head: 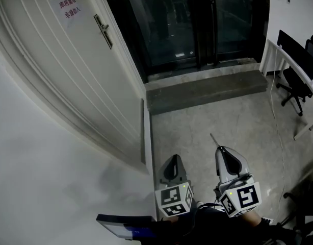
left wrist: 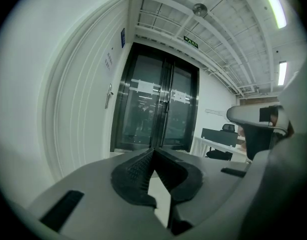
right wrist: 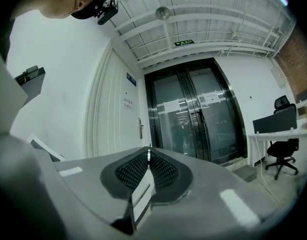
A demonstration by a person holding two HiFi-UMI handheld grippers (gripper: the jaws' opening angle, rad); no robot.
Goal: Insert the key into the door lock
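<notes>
A white door (head: pixel 59 70) stands at the left, with a lever handle and lock plate (head: pixel 103 30) and a red-lettered sign (head: pixel 70 9) beside it. The handle (right wrist: pixel 140 129) also shows small and far off in the right gripper view, and again as the handle (left wrist: pixel 109 95) in the left gripper view. My right gripper (head: pixel 220 150) is shut on a key (head: pixel 213 138) whose thin blade (right wrist: pixel 149 155) pokes past the jaw tips. A pale tag (right wrist: pixel 141 193) sits between the pads. My left gripper (head: pixel 173 160) is shut, its jaws meeting with nothing in them. Both grippers are low and well short of the door.
Dark glass double doors (head: pixel 187 19) fill the far wall behind a grey stone threshold (head: pixel 207 88). A white desk with black office chairs (head: pixel 294 80) stands at the right, with a cable trailing on the floor. A dark blue object (head: pixel 123 226) lies near the bottom edge.
</notes>
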